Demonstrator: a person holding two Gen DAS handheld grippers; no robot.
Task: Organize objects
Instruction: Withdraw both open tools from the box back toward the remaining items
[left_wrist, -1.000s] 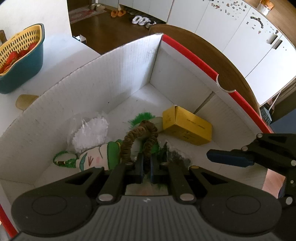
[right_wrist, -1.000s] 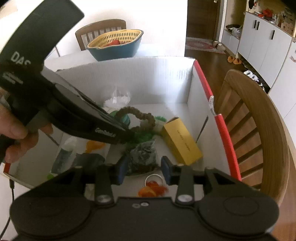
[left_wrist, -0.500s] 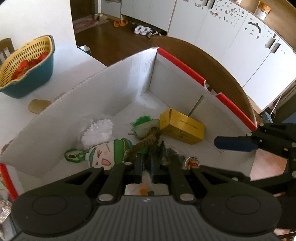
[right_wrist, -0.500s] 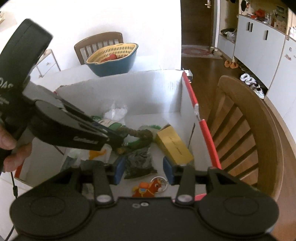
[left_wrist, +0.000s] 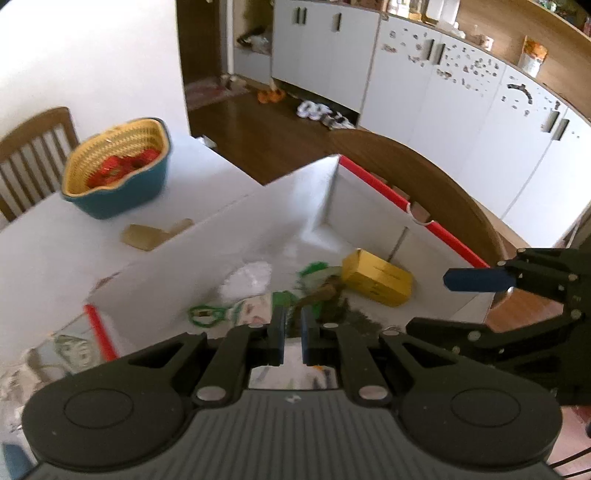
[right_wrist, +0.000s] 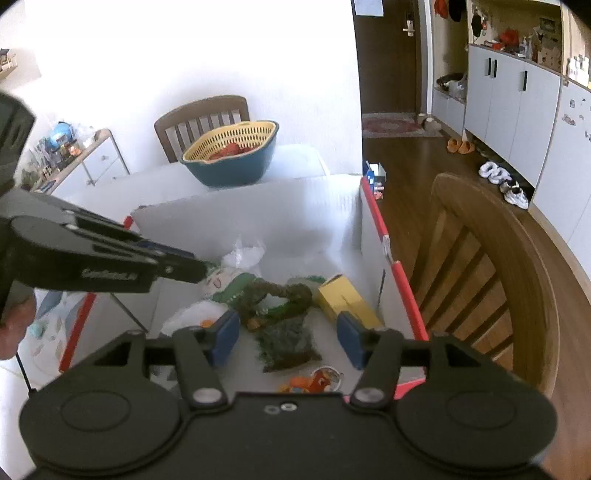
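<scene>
**Soft brown ring, pinched at its edge**

Your left gripper (left_wrist: 291, 334) is nearly closed, apparently on the brown fuzzy ring (right_wrist: 275, 295) over the white box (left_wrist: 258, 225). It looks light and floppy; hold its near edge. Your right gripper (right_wrist: 284, 336) is wide open, empty.

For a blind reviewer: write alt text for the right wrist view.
The open right claw hovers above a white cardboard box with red edges, holding a yellow carton, a brown rope ring, a dark packet and an orange keychain. The left claw reaches in from the left; a teal basket sits behind.
</scene>
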